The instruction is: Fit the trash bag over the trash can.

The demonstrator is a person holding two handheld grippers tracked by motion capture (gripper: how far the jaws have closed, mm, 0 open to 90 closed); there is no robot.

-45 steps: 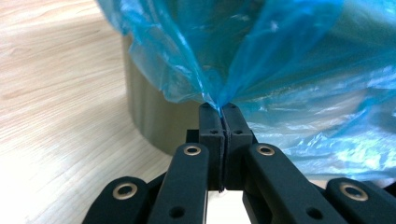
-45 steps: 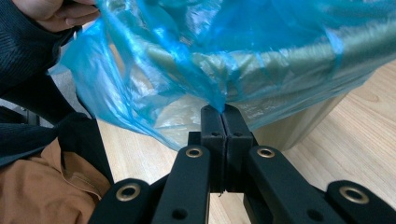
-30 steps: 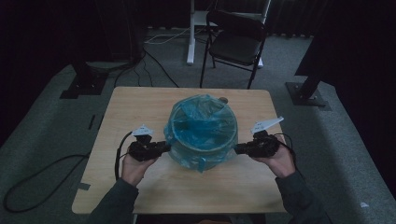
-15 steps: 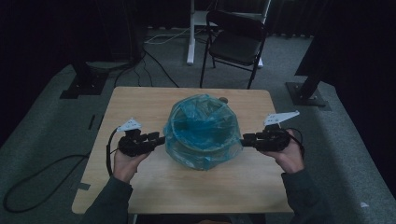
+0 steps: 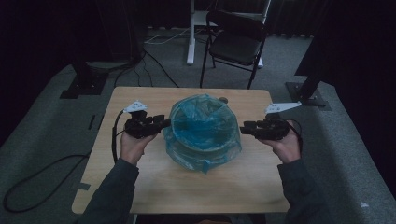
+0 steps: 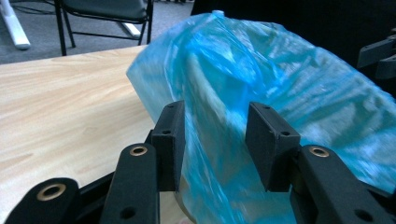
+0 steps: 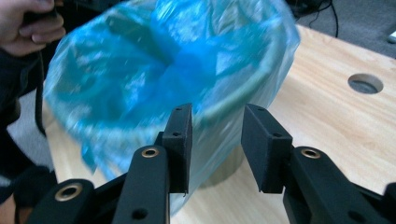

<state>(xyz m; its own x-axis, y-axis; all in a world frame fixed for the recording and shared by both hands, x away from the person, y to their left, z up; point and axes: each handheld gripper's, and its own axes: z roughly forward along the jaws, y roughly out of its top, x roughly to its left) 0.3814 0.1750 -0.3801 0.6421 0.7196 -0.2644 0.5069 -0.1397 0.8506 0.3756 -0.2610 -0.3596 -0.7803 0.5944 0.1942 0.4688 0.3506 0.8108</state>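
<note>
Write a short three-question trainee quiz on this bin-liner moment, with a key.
1. True or false: the translucent blue plastic bag lines a round bin on the light wooden table.
2. What stands on the floor beyond the table? A) a black folding chair B) a ladder C) a trolley
3. How do the jaws of the left gripper and the right gripper stand?

Key: 1 true; 2 A; 3 both open, having just been opening, with bag plastic between the left jaws in the left gripper view and none pinched by the right.
</note>
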